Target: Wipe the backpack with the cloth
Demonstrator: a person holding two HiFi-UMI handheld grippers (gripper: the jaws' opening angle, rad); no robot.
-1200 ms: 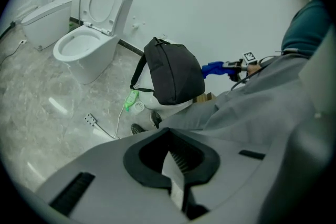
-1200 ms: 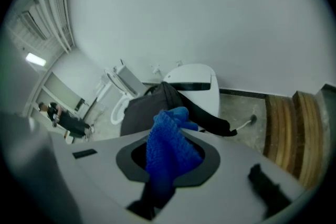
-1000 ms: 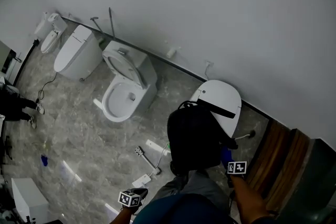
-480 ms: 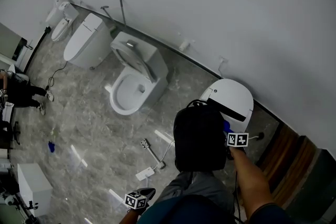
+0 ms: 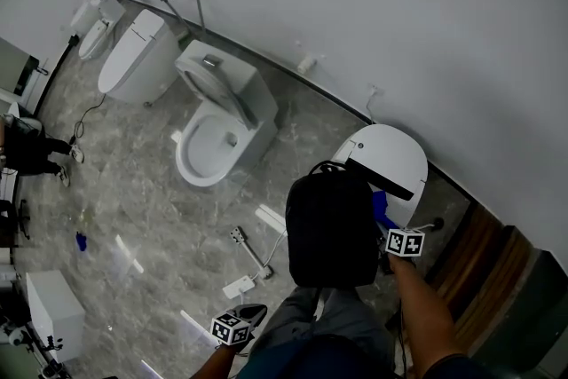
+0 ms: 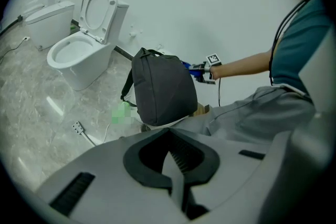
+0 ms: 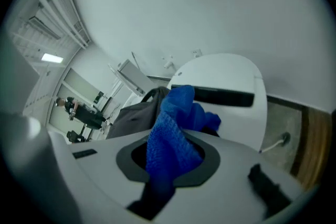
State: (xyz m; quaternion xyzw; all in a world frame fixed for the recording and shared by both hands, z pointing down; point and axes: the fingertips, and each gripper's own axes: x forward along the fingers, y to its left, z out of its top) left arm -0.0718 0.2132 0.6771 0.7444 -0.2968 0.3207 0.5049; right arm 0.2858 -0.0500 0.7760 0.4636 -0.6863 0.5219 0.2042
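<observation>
A black backpack (image 5: 330,231) stands upright in front of the person's knees, also seen in the left gripper view as the backpack (image 6: 160,89). My right gripper (image 5: 390,226) is at the backpack's right side, shut on a blue cloth (image 5: 382,209). In the right gripper view the blue cloth (image 7: 176,134) bunches out of the jaws against the backpack (image 7: 136,115). My left gripper (image 5: 232,326) hangs low at the left, apart from the backpack. Its jaws are shut with nothing in them.
A white toilet with a closed lid (image 5: 386,160) stands just behind the backpack. An open toilet (image 5: 213,142) and another closed toilet (image 5: 142,58) line the wall to the left. Small parts and a cable (image 5: 253,257) lie on the grey marble floor. A wooden panel (image 5: 484,271) is at the right.
My right gripper with the cloth has risen from the backpack's lower right to its upper right side. The left gripper has stayed low.
</observation>
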